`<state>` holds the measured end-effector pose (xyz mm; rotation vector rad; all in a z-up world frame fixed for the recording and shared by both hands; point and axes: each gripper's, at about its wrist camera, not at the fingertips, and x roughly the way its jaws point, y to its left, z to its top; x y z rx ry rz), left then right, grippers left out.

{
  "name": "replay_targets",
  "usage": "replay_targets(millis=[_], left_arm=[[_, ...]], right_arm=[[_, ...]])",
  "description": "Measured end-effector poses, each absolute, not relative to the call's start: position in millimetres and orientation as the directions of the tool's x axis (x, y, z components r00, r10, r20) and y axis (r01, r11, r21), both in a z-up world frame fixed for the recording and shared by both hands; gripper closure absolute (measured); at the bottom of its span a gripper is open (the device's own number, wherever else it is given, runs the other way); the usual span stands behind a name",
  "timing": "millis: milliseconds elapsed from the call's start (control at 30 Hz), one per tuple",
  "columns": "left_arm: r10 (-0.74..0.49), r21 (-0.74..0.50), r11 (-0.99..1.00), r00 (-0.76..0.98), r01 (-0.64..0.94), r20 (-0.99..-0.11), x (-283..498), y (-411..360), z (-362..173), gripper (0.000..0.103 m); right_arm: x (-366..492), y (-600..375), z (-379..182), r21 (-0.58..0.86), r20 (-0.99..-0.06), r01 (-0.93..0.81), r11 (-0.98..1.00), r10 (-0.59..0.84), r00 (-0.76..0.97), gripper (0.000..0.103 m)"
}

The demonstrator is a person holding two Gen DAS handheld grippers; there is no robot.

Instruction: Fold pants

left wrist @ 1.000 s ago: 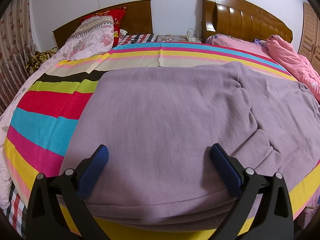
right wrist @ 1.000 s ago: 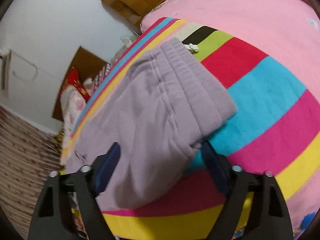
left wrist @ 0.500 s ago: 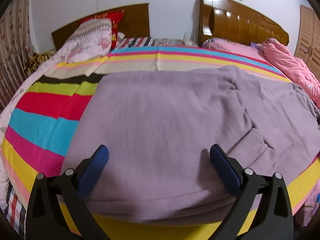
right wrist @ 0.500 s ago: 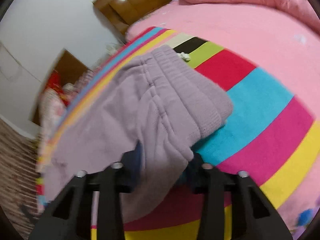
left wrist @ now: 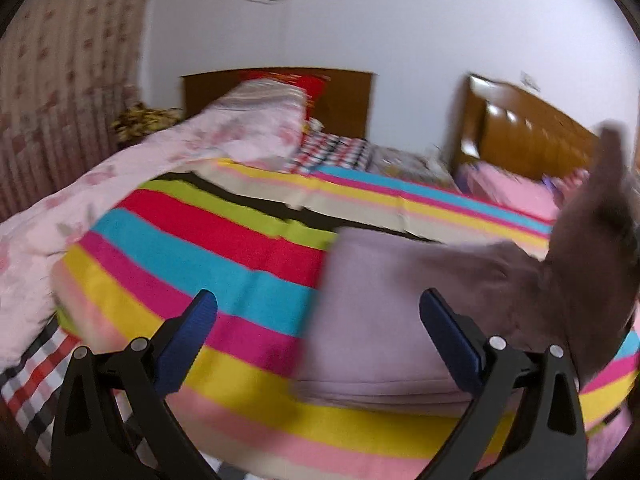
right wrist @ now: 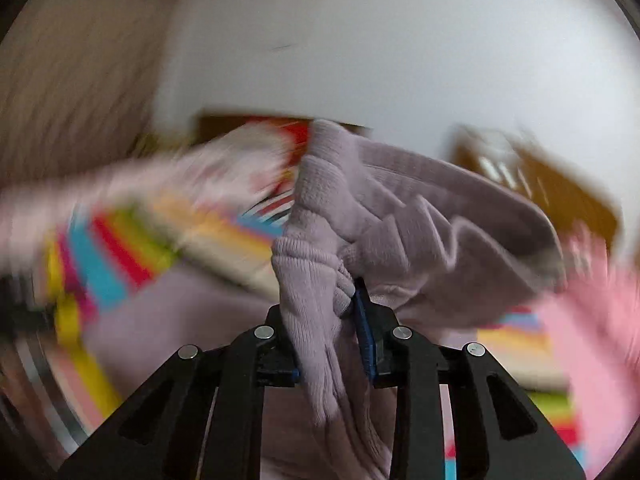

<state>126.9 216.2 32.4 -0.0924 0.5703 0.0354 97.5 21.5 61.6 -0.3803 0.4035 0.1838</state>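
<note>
1. My right tongs [right wrist: 326, 320] are clamped on a bunched ribbed edge of the lilac pants [right wrist: 420, 216]; their jaws have just been closing, cloth between the pads.
2. That gathered cloth stands up ahead of the right tongs, lifted off the bed; everything behind it is motion-blurred.
3. My left tongs [left wrist: 318, 328] stand wide, nothing between the blue pads [left wrist: 448, 336].
4. From the left tongs, the pants [left wrist: 384, 312] lie ahead and toward the right finger on the striped blanket [left wrist: 192, 256], one part raised at far right.
5. Beyond the left tongs: floral quilt [left wrist: 168, 160], two wooden headboards [left wrist: 532, 136], a white wall.
</note>
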Motion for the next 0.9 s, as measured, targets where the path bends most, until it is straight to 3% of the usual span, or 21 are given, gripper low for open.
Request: replay_targets(millis=[133,200,300,433,467,533,600,667,733,800,900], left_arm=[[0.000,-0.121,0.989,0.834,-0.080,-0.552,111.8,243.3,36.7,0.002],[-0.095,-0.191,0.981,0.819,-0.018,-0.565,108.0,249.8,34.2,0.002],[-0.282,-0.336,0.937,0.772,0.095,-0.569,111.2,250.8,27.5,0.002],[-0.637,-0.624,0.730,0.609,0.279,-0.472,135.8,235.8,17.9,0.002],[-0.659,-0.644,0.709,0.595,0.287,-0.460,140.0,231.7,16.5,0.002],[-0.630,-0.620,0.740,0.595,0.262,-0.500,151.6,226.0,14.5,0.002],[-0.644,-0.625,0.732,0.574,0.271,-0.505,156.6,222.2,10.7,0.002],[-0.677,-0.668,0.698,0.543,0.259,-0.497,162.0,223.7,2.6,0.002],[-0.678,-0.673,0.696,0.535,0.249,-0.503,163.2,222.0,-3.2,0.002],[-0.688,-0.690,0.681,0.535,0.244,-0.490,162.4,220.4,-8.8,0.002],[-0.706,-0.732,0.643,0.545,0.226,-0.452,161.4,229.4,-19.6,0.003]], right_arm=[[87.6,123.7,-47.9,-0.584,-0.583,-0.473,0.660,0.065,0.810,0.073],[69.6,131.9,-66.0,-0.704,-0.450,-0.366,0.609,0.016,0.893,0.073],[71.6,113.9,-50.8,-0.625,-0.472,-0.381,0.681,0.059,0.880,0.073],[58.0,114.9,-53.8,-0.682,-0.422,-0.347,0.644,0.041,0.906,0.071],[54.5,115.0,-55.5,-0.680,-0.423,-0.350,0.644,0.046,0.905,0.070],[50.1,109.3,-46.6,-0.634,-0.476,-0.420,0.650,0.100,0.874,0.069],[47.9,90.7,-22.7,-0.494,-0.550,-0.524,0.694,0.218,0.806,0.065],[43.7,59.8,0.5,-0.280,-0.595,-0.648,0.708,0.402,0.696,0.062],[44.7,22.2,20.3,-0.086,-0.582,-0.689,0.719,0.526,0.621,0.060],[56.5,-4.6,32.8,0.021,-0.572,-0.679,0.733,0.567,0.594,0.060],[78.6,-9.1,35.2,-0.003,-0.618,-0.669,0.743,0.525,0.586,0.061]])
